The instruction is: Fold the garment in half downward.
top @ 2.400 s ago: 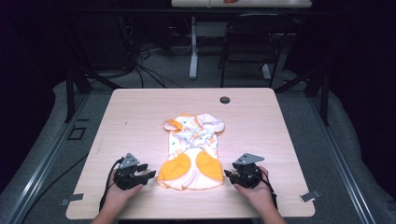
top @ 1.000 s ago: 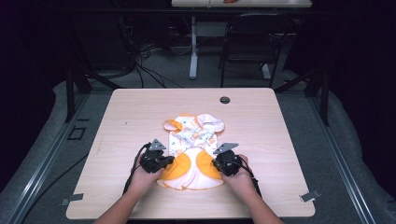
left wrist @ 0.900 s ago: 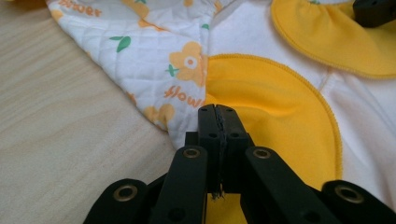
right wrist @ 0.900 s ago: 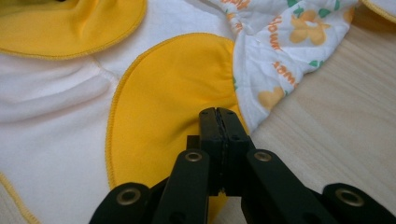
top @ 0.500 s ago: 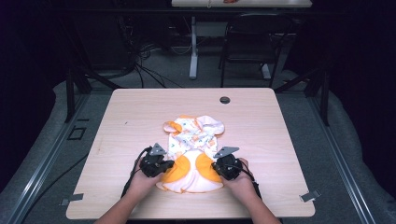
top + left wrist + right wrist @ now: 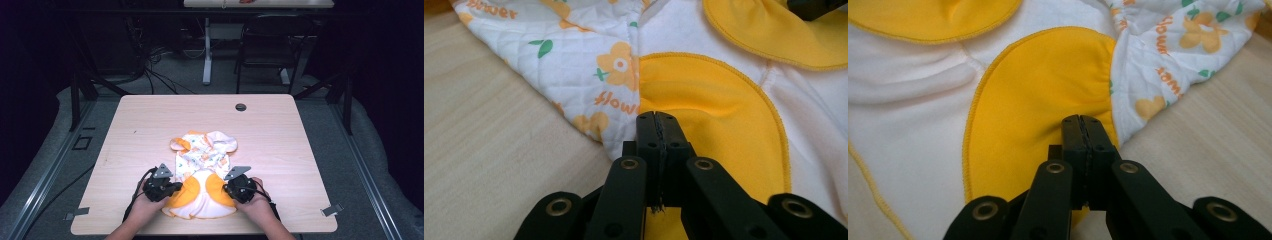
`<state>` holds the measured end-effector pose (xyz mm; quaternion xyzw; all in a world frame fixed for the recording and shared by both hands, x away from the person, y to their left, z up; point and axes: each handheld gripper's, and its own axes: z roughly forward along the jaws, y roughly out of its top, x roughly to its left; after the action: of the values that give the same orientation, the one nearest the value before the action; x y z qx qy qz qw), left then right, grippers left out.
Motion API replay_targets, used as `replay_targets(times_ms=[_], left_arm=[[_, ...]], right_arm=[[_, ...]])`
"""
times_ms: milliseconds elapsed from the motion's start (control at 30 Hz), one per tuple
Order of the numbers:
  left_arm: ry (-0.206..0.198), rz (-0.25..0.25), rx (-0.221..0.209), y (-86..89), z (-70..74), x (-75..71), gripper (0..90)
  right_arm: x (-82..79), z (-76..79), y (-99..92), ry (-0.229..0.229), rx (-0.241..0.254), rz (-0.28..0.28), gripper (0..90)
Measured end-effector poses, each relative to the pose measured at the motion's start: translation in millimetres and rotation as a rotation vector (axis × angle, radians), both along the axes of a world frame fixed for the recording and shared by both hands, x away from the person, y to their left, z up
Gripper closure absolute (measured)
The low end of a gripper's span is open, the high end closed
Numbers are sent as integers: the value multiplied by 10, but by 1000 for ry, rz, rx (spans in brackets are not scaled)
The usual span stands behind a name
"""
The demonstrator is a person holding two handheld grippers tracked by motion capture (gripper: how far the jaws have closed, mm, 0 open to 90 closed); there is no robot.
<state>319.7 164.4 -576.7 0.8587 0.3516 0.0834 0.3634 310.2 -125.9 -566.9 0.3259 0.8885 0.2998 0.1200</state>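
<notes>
High view has the baby garment [image 6: 202,175] lying flat toward your near edge of the table [image 6: 300,150], and you've got the left gripper [image 6: 172,189] and right gripper [image 6: 226,189] pinched tight on its two lower yellow side edges, jaws fully together on the cloth. That reads as the start of a fold, so next you lift both edges evenly and carry them up toward the printed top without bunching.

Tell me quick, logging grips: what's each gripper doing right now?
Left gripper: closed, pinching the baby garment at its yellow patch.
Right gripper: closed, pinching the same garment's other side.
</notes>
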Motion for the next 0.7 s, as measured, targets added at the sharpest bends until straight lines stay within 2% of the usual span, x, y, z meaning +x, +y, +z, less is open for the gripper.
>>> replay_targets(times_ms=[167,333,500,700], left_arm=[[5,-22,14,34,11,-128,899],[9,-34,7,53,7,-228,899],[19,-19,-16,66,-5,-271,899],[13,-17,-8,56,-1,-281,899]], right_arm=[[-139,10,16,37,13,41,900],[-251,11,2,43,14,69,900],[-286,13,-8,52,19,67,900],[-296,14,1,51,17,64,899]])
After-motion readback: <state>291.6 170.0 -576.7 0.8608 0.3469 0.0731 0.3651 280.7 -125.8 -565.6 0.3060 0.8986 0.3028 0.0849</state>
